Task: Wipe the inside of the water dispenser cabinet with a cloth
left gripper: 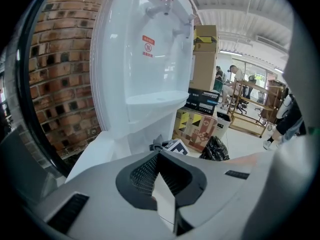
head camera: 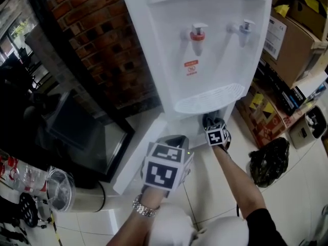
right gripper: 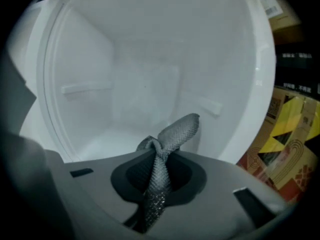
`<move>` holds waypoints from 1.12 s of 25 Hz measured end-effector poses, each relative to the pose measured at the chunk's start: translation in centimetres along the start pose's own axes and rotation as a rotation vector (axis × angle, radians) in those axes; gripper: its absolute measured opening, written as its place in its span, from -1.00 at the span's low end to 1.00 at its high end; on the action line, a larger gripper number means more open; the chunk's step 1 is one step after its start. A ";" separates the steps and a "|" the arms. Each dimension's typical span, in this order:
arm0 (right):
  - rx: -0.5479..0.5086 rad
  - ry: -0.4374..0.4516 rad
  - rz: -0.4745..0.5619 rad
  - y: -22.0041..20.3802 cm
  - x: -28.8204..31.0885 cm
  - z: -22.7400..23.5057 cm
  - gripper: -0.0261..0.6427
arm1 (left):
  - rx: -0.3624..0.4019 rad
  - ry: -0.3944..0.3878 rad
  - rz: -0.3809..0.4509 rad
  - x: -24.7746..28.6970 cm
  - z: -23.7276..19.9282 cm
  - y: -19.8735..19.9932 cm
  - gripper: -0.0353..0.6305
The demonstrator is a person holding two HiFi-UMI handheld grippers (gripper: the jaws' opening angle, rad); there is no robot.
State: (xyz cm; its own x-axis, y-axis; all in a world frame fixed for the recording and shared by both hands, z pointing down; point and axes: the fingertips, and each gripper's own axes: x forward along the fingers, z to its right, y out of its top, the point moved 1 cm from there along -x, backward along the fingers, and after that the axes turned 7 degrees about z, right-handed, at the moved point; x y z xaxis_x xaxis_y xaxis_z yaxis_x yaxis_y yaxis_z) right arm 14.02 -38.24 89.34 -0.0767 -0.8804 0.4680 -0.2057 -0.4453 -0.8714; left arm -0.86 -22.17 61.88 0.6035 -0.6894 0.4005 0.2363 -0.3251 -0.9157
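A white water dispenser (head camera: 205, 60) stands against a brick wall, and its lower cabinet door (head camera: 136, 155) is swung open to the left. My right gripper (head camera: 215, 128) reaches under the drip tray into the cabinet mouth. It is shut on a grey knit cloth (right gripper: 175, 131), whose bunched end sticks up in front of the jaws, just above the floor of the white cabinet interior (right gripper: 145, 84). My left gripper (head camera: 173, 140) hovers in front of the dispenser (left gripper: 145, 74), beside the door. In the left gripper view this gripper (left gripper: 159, 156) is shut with nothing in it.
Stacked cardboard boxes (head camera: 294, 40) and a black bag (head camera: 269, 160) sit to the dispenser's right, with a small white bin (head camera: 310, 127) beyond. A brick wall (head camera: 102, 45) and a black-framed glass panel (head camera: 77, 132) stand to the left. A clear cup (head camera: 60, 188) is at lower left.
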 end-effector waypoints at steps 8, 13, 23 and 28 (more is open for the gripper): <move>0.029 0.194 0.075 1.9 -1.7 -7.5 -0.83 | -0.014 -0.023 0.010 -0.2 0.6 0.2 -0.89; -0.062 0.305 0.073 1.8 -2.6 -13.2 -0.83 | -0.015 -0.029 0.019 -0.8 0.7 0.5 -0.89; 0.106 0.035 -0.046 -2.6 -2.3 -0.4 -0.83 | -0.008 -0.043 0.032 -0.6 1.6 0.8 -0.89; 0.117 -0.007 -0.031 -2.9 -3.1 1.8 -0.83 | -0.005 -0.053 0.026 0.3 2.2 0.6 -0.89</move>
State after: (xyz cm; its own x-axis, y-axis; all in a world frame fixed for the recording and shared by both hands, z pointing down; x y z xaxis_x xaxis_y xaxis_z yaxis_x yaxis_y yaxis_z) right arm 16.56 -34.56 90.15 -0.0656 -0.8668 0.4944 -0.0927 -0.4880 -0.8679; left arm 1.09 -21.14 61.35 0.6487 -0.6628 0.3740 0.2159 -0.3110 -0.9256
